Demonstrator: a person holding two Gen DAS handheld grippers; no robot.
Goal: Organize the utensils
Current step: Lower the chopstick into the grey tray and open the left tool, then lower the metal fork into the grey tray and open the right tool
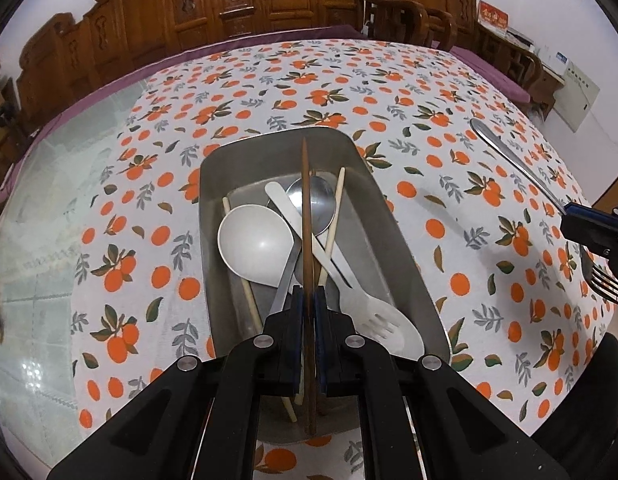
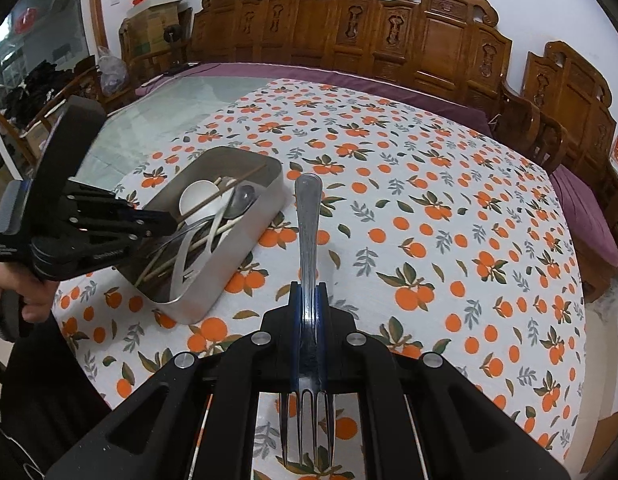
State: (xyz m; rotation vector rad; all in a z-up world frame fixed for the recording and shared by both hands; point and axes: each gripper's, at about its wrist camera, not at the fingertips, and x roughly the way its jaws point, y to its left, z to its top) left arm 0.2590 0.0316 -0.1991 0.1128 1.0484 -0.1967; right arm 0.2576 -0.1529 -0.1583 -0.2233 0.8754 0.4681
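A steel tray (image 1: 373, 208) sits on the orange-print tablecloth and holds a white ladle spoon (image 1: 255, 244), a steel spoon (image 1: 311, 204), a white spork (image 1: 373, 320) and pale chopsticks (image 1: 335, 208). My left gripper (image 1: 308, 296) is shut on a brown chopstick (image 1: 306, 200), held over the tray pointing away. My right gripper (image 2: 309, 292) is shut on a steel fork (image 2: 308, 216), handle forward, tines toward the camera, above the cloth to the right of the tray (image 2: 245, 236). The fork (image 1: 509, 156) and right gripper (image 1: 569, 216) show at the right of the left wrist view.
The tablecloth (image 2: 429, 208) covers most of a glass-topped table; bare glass (image 1: 41, 216) lies left of the tray. Carved wooden chairs (image 2: 389, 28) and a purple cushion line the far side. Cardboard boxes (image 2: 157, 12) stand at the back left.
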